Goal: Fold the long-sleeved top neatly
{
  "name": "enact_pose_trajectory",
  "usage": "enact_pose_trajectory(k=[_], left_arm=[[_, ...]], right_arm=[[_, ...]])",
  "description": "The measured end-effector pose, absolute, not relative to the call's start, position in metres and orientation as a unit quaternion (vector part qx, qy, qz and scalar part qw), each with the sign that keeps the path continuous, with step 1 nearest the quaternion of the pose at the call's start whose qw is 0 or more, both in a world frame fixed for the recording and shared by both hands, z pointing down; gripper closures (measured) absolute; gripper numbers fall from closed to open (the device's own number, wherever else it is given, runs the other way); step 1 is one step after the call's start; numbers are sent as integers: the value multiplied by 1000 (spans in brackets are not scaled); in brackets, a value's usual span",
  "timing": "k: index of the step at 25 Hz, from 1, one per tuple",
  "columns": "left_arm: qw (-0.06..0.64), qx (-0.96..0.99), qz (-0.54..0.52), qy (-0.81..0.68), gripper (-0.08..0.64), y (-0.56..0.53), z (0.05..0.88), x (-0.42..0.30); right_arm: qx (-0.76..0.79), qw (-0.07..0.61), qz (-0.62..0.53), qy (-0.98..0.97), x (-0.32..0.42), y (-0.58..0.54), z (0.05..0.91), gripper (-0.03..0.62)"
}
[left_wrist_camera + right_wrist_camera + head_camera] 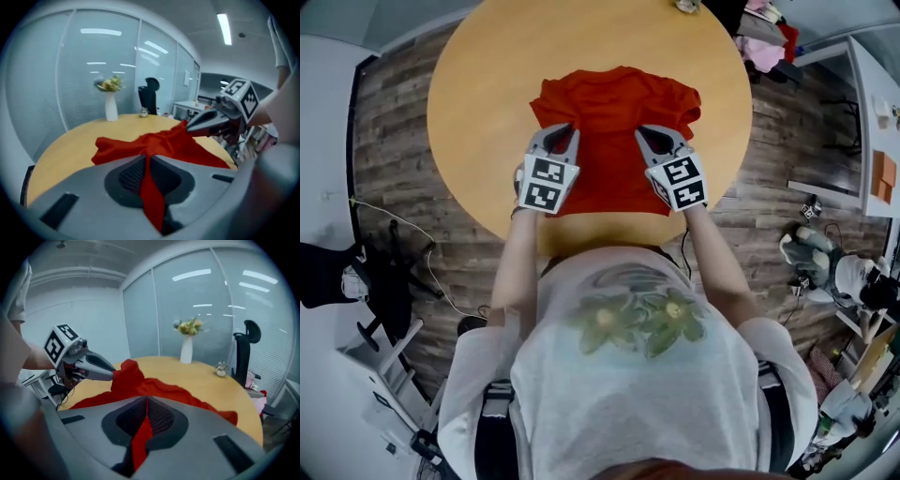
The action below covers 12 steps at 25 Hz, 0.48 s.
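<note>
Red fabric of the long-sleeved top [614, 108] is pinched tight in your left gripper [565, 129] and your right gripper [645, 133], one fold each, over the round wooden table [478, 84]

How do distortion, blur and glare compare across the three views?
Head view: heavy fisheye, table rim bowed, top sharp. Left gripper view: soft all over, ceiling lights mirrored in the glass wall. Right gripper view: same softness and reflections, dark corners.

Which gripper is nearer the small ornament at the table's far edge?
Right. The right gripper, shut on the red top, lies nearly in line with the ornament; the left gripper lies further left.
</note>
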State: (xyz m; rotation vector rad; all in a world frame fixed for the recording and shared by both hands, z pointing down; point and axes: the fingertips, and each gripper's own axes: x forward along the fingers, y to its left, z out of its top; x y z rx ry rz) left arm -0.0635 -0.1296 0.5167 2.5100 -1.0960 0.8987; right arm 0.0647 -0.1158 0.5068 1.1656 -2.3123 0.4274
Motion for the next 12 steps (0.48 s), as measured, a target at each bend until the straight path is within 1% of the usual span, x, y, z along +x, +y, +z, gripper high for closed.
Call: enact_pose_trajectory(k=[2,4,5,6,7,8,10,12], left_arm=[[156,862,346,-337,519,-105,546,-44],[193,857,355,-320,430,-91,556,-45],[200,855,355,-320,428,-89,557,-52],[202,852,354,-327,426,-91,555,-63],[204,848,350,-342,426,-96,553,-76],[211,842,341,-361,426,-103,549,-90],[238,825,314,-404,428,-124,542,-117],[266,800,297,-448,428,-147,541,-139]], right_arm=[[422,289,194,-838,59,-105,534,572],[445,282,232,-818,78,-102,545,569],[463,271,249,-807,94,-103,546,561],[480,262,265,-794,112,-104,547,519],[497,254,280,-781,132,-105,549,452],[513,247,295,-767,152,-107,551,436],[546,224,326,-739,193,-112,554,436],[574,173,370,-709,225,-118,556,428]])
